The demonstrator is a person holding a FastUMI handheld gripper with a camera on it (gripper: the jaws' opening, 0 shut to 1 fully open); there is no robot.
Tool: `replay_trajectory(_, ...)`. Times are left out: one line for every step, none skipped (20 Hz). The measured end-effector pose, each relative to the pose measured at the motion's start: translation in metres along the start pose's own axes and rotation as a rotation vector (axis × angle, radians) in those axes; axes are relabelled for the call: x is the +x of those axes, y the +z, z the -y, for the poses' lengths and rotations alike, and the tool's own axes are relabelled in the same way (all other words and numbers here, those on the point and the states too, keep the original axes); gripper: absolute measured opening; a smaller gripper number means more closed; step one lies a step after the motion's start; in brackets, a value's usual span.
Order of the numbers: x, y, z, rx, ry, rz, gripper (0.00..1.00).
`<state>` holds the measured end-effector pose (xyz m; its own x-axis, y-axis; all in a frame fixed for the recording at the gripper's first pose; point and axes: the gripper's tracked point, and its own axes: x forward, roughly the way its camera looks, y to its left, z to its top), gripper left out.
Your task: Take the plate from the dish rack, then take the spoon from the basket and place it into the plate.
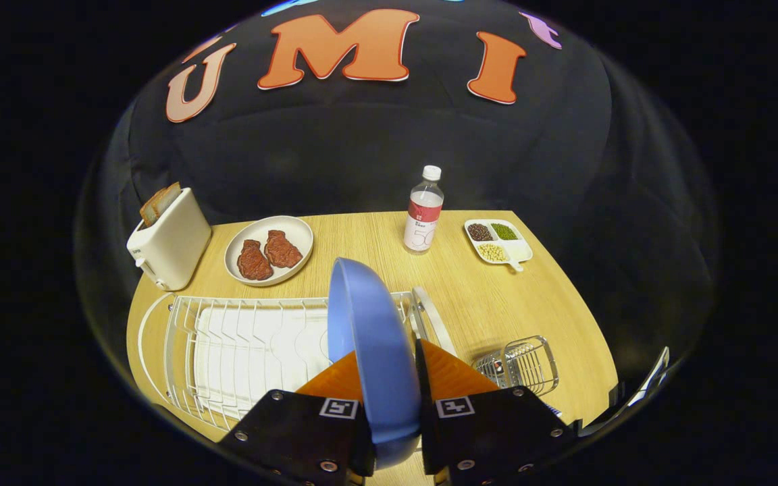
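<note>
The handheld gripper (389,378) points forward and slightly downward, its two fingers (335,381) reaching out side by side from the near end. The jaws are drawn in close, each finger pressing one face of the blue plate (372,337), which stands on edge between them, clamped near its lower rim.

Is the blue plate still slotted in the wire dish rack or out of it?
Out. The round blue plate stands on edge, clamped between the tool's fingers, raised above the white wire dish rack.
</note>
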<state>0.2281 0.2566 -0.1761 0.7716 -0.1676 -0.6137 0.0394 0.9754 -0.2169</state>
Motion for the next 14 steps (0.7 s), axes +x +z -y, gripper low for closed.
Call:
replay_trajectory(-0.002,0.003,0.002,-0.016,-0.018,0.017,0.27)
replay_trajectory(-0.004,0.007,0.001,-0.032,-0.03,0.03,0.27)
replay_trajectory(-0.007,0.011,-0.001,-0.044,-0.034,0.039,0.27)
replay_trajectory(-0.011,0.014,-0.001,-0.047,-0.039,0.05,0.27)
replay_trajectory(-0.017,0.016,-0.002,-0.046,-0.041,0.061,0.28)
replay_trajectory(-0.023,0.018,-0.002,-0.042,-0.037,0.07,0.27)
replay_trajectory(-0.032,0.016,-0.001,-0.033,-0.032,0.073,0.27)
replay_trajectory(-0.041,0.014,0.002,-0.025,-0.027,0.074,0.28)
replay_trajectory(-0.051,0.013,0.007,-0.014,-0.023,0.082,0.28)
replay_trajectory(-0.06,0.011,0.009,-0.001,-0.014,0.091,0.28)
replay_trajectory(-0.07,0.007,0.012,0.018,-0.003,0.095,0.28)
replay_trajectory(-0.08,0.001,0.015,0.038,0.011,0.098,0.27)
replay_trajectory(-0.088,-0.005,0.016,0.057,0.025,0.103,0.28)
replay_trajectory(-0.096,-0.013,0.017,0.076,0.043,0.098,0.27)
